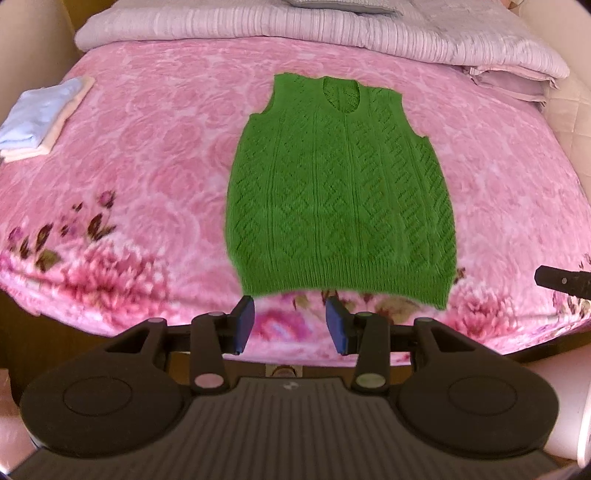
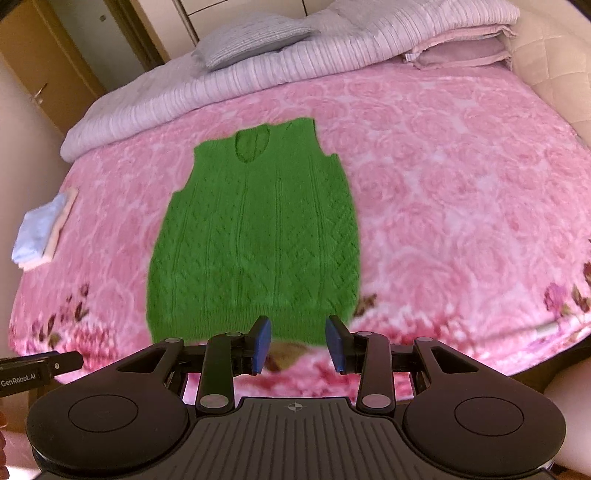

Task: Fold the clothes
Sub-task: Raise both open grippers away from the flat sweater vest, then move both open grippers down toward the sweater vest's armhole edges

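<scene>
Green knit, patterned with ribs and lattice, makes up the sleeveless vest (image 1: 341,192) that lies spread flat on the pink floral blanket (image 1: 147,166) in the left wrist view, neckline toward the far end and hem toward the camera. The left gripper (image 1: 290,325) hovers just short of that hem, its blue-padded jaws spread apart with nothing between them. A small stack of folded clothes (image 1: 40,118), pale blue on cream, sits well apart at the blanket's left edge, and a folded lilac quilt (image 1: 295,33) runs across the far end. A dark tip of the right gripper (image 1: 561,282) enters at the right edge. In the right wrist view, the vest lies left of centre on the blanket, and the right gripper hangs over its hem, jaws likewise spread and empty. A grey pillow (image 2: 255,37) rests on the quilt.
</scene>
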